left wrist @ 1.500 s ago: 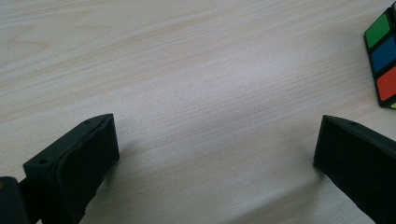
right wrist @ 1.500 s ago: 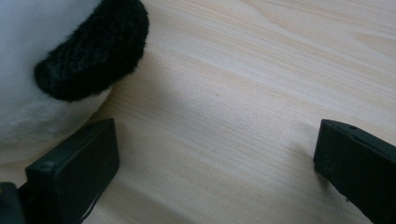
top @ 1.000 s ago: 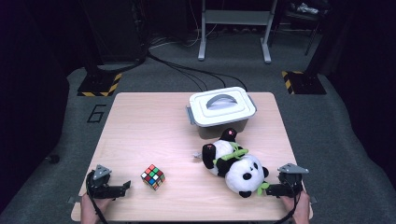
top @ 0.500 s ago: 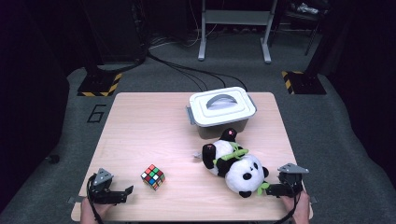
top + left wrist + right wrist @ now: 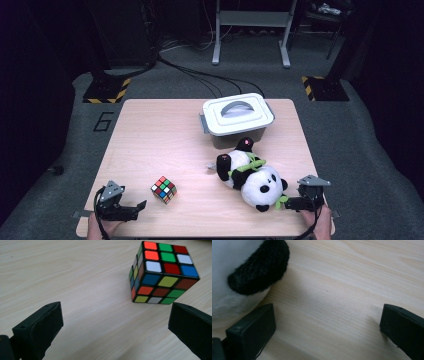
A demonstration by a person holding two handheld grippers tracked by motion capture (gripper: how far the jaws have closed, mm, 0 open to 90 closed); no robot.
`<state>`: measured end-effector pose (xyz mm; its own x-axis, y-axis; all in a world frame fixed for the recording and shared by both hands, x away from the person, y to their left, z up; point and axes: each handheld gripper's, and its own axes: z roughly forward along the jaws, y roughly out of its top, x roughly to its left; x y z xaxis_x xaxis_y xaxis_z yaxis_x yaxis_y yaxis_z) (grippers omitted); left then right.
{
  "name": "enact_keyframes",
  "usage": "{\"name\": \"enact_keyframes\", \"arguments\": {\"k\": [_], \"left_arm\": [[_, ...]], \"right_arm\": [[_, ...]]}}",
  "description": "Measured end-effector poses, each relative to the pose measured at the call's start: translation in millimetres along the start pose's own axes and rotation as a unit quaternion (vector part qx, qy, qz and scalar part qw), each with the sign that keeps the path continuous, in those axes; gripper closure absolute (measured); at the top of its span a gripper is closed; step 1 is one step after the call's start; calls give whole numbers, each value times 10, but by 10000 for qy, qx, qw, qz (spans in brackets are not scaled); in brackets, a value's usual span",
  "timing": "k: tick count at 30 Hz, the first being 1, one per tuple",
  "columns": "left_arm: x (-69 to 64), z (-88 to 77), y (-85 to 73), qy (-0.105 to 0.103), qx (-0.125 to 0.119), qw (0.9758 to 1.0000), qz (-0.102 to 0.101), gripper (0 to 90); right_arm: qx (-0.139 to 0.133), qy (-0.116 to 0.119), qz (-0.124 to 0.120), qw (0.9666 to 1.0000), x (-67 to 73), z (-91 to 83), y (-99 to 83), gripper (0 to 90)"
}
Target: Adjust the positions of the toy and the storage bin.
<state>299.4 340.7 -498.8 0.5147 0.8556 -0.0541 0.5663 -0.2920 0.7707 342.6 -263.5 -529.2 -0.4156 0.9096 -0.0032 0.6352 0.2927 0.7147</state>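
While both grippers rest low at the near edge of the wooden table [image 5: 150, 125], entries run from left to right.

Left gripper [image 5: 131, 210]: jaws spread wide, nothing between them; it sits near the table's near left corner, tips aimed toward the cube.

Left fingers [image 5: 40, 327]: in the left gripper view the two black jaws stand far apart at the bottom corners, bare wood between them.

Rubik's cube [image 5: 164, 189]: on the table just ahead of the left jaw tips, not touched; in the left gripper view the cube [image 5: 162, 272] lies beyond the tips, closer to the right-hand jaw's side than the left-hand one, one corner turned toward the camera.

Plush panda [image 5: 250, 172]: lying on the table between the cube and the right gripper, green ribbon across its body, head toward the near edge.

White lidded box [image 5: 237, 117]: beyond the panda, lid on, well apart from both grippers.

Right gripper [image 5: 290, 203]: jaws wide apart, holding nothing, tips right at the panda's head.

Right fingers [image 5: 253, 327]: the left-hand jaw sits just beside the white fur and black ear [image 5: 259, 270]; contact cannot be told.
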Motion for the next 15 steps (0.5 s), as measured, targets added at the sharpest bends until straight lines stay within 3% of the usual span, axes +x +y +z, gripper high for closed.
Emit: {"name": "enact_keyframes", "arguments": {"k": [7,15], "left_arm": [[-84,11,69,-45,-79,9999,115,0],[-210,70,194,-264,-154,9993,212,0]], "right_arm": [[-4,-3,-23,10000,-3,1,-1,0],[-14,-8,12,10000,-1,1,-1,0]]}}
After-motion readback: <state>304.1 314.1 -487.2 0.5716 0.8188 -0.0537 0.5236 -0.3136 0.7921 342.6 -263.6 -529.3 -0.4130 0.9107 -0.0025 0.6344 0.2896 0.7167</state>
